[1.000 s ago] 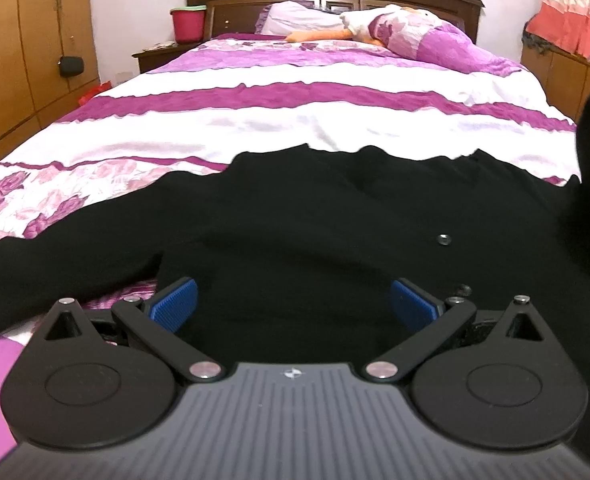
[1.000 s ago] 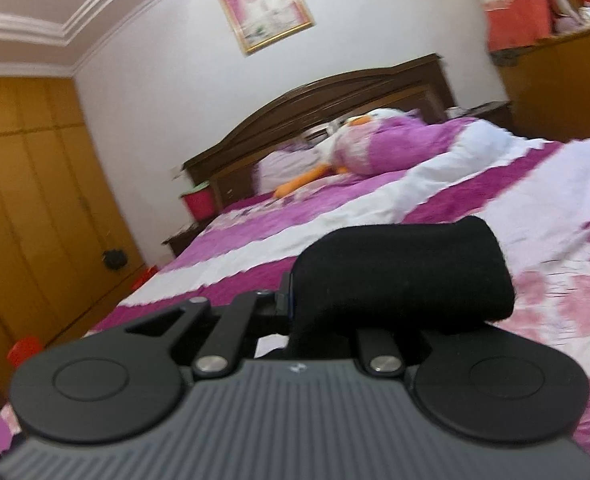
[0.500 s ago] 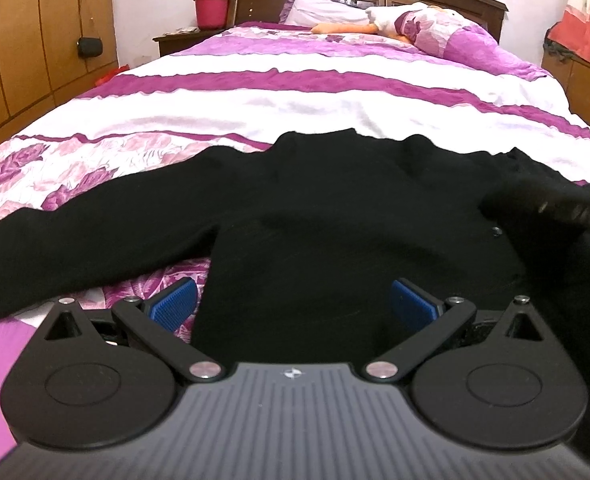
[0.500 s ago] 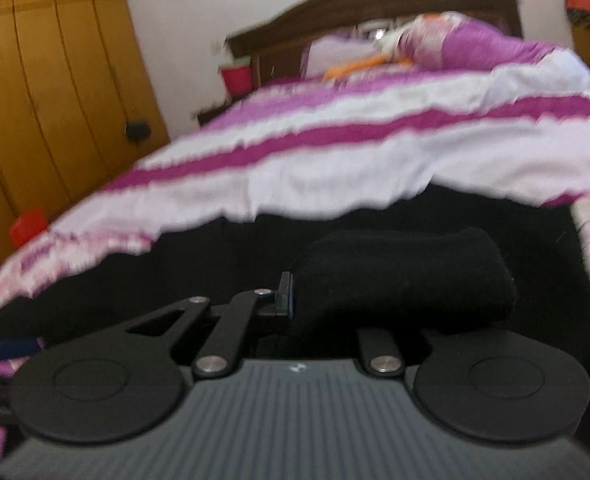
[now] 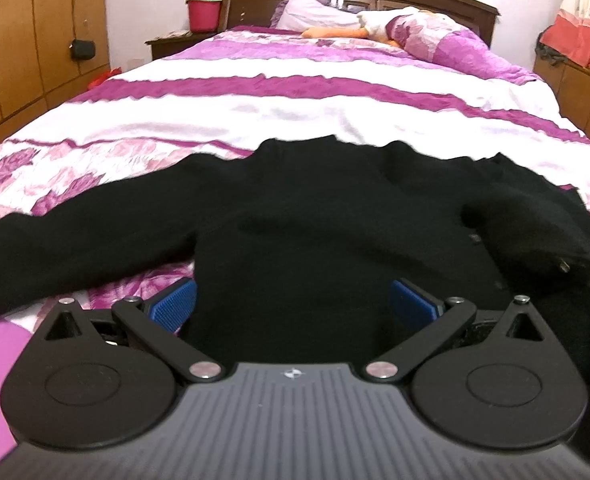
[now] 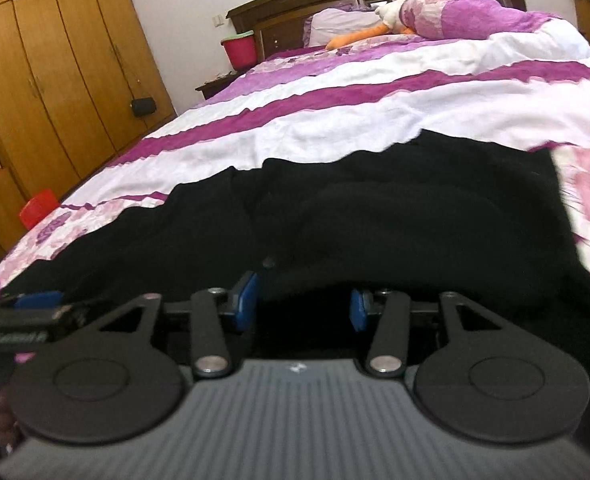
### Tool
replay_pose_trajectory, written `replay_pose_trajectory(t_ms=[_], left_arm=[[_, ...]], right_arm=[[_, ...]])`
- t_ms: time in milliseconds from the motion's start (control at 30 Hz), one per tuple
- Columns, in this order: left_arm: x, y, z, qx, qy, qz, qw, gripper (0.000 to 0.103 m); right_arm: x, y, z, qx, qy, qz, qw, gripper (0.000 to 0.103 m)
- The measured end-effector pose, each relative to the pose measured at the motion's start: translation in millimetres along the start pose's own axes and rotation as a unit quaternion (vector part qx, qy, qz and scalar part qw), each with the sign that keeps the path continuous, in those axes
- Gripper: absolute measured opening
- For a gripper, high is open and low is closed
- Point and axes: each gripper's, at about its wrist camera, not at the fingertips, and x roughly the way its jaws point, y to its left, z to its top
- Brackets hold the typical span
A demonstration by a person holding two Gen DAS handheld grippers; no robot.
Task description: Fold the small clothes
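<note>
Across the bed (image 5: 295,120), with its purple and white cover, the black sweater (image 5: 315,220) lay spread flat, one sleeve stretched out to the left, the other folded over its right side. My left gripper (image 5: 293,304) hung with jaws wide apart over the hem, gripping nothing. My right gripper (image 6: 299,306) had its jaws opening, the folded sleeve (image 6: 415,216) just ahead, unpinched. Bare cover lay beyond the collar.
</note>
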Motion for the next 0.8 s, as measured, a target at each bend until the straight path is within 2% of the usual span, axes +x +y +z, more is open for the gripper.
replay_pose_trajectory(t_ms=[100,200,433,633,800], left_arm=[[-5,-15,5,0.012,-0.007,-0.012,0.9998,0.103],[-8,-36,10,0.026,-0.013,-0.027,0.9992,0.103],[-8,-103,15,0.078,-0.019,-0.069,0.9944,0.103],[-3,-164,17,0.136,-0.031,-0.098,0.9853,0.103],[12,-205,5,0.215,-0.043,-0.094,0.9711,0.103]], right_arm=[[-25,-12,-2,0.020,-0.003,0.004,1.000,0.048],[-51,-27,-3,0.032,-0.022,-0.011,0.999,0.048],[-79,-61,-2,0.055,-0.050,-0.099,0.992,0.050],[-86,-88,-8,0.100,-0.058,-0.110,0.987,0.050],[-87,-97,-15,0.104,-0.057,-0.111,0.987,0.050]])
